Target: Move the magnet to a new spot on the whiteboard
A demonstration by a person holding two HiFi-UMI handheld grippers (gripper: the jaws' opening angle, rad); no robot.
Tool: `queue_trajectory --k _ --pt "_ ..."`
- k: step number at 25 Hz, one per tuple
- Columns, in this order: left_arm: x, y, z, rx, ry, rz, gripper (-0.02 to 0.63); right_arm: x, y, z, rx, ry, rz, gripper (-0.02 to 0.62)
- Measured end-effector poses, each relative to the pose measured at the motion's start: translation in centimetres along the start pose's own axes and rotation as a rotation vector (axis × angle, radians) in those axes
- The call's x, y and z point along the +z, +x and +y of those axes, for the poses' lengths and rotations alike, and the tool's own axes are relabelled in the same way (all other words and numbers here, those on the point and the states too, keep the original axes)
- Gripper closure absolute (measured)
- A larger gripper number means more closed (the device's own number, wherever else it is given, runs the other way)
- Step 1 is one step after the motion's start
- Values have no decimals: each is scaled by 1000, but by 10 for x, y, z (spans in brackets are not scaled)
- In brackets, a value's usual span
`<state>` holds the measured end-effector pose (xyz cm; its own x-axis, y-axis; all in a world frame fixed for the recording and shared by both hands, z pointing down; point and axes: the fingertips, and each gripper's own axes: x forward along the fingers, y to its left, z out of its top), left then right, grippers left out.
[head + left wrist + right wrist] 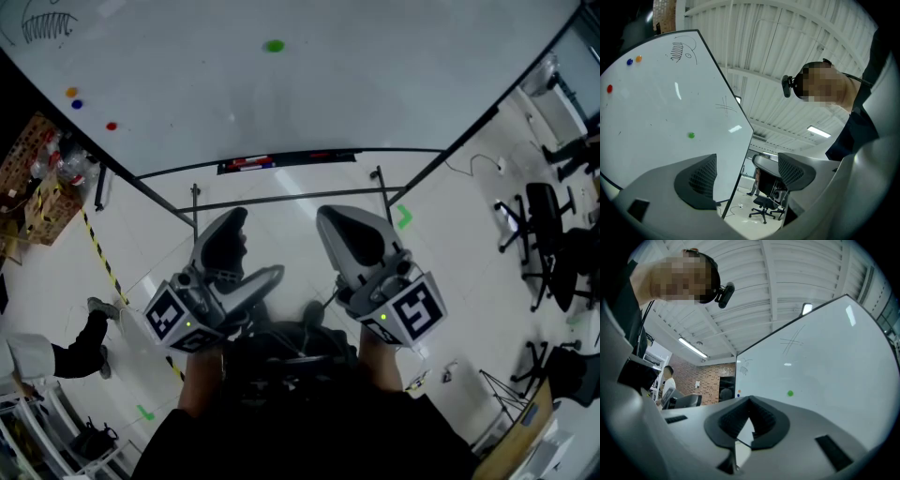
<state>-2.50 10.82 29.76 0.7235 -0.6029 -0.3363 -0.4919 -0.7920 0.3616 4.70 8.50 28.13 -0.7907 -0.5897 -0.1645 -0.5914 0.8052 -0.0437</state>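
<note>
Far up and left of the left gripper (pixel 246 262), small coloured dots (pixel 77 104) cling to the smooth white whiteboard (pixel 375 84). That gripper's ribbed dark pads (pixel 701 176) stand apart with nothing between them. The round green magnet (pixel 273 45) sits well ahead, between both grippers. The right gripper (pixel 349 230) is clenched on nothing. Only the head view shows the marker tray (pixel 286 161) ahead of both.

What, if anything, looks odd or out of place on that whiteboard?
Nothing looks damaged or askew. The green magnet sits alone on the whiteboard, apart from the orange magnet, blue magnet and red magnet near its left edge.
</note>
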Motion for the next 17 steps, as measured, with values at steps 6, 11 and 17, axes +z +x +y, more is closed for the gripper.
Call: queue_trajectory --k 6,11,17 --pt "-1 -2 2 3 -3 -1 202 -4 0 1 0 4 16 580" --pt "-1 -4 4 4 -7 -5 202 -10 0 1 -2 14 43 580" --pt "0 -7 8 7 -10 -12 202 -10 1 1 -8 10 33 580"
